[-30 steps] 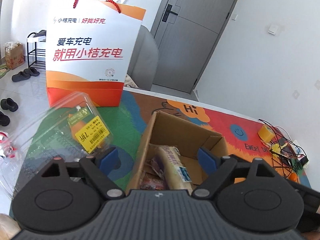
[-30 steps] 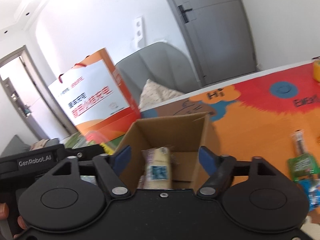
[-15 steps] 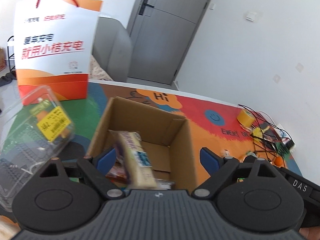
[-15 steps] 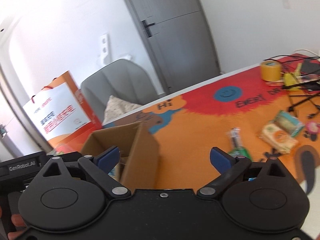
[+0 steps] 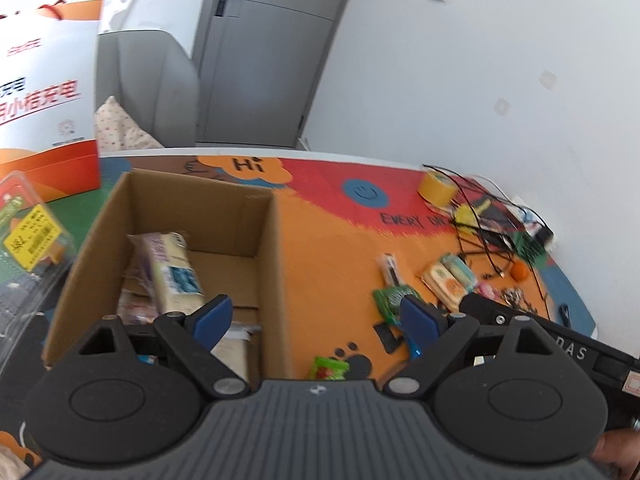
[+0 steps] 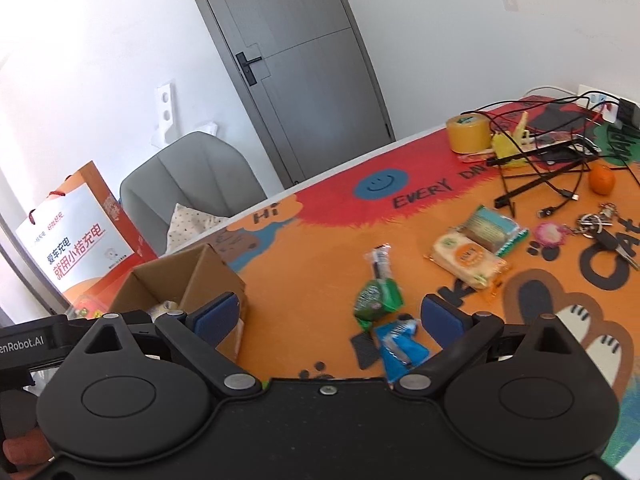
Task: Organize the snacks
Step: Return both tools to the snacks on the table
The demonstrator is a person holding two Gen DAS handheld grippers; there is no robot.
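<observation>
At the far left of the bench [image 5: 320,248], which carries a bright cartoon mat, stands a white and orange paper bag [image 5: 44,92]. A clear plastic clamshell with a yellow price sticker [image 5: 28,236] lies just in front of it. Next comes the open cardboard box [image 5: 276,264], holding a long pale snack packet [image 5: 172,268] propped against its inner wall, with more wrappers beneath it.

The left gripper [image 5: 312,320] hovers over the box's right wall, its jaws wide apart with nothing between them. The right gripper [image 6: 330,318] hangs above the loose snacks, jaws spread wide and empty too.

On the orange mat right of the box lie a green packet [image 6: 376,296], a blue packet [image 6: 400,344] just below it, and a slim black-and-white stick [image 6: 380,260] above. Further right sit a yellow cracker pack [image 6: 466,260] and a teal one [image 6: 494,228], touching each other. Beyond them are a tape roll [image 6: 468,132], tangled black cables [image 6: 552,176], an orange fruit [image 6: 602,180] and a bunch of keys [image 6: 600,224].
</observation>
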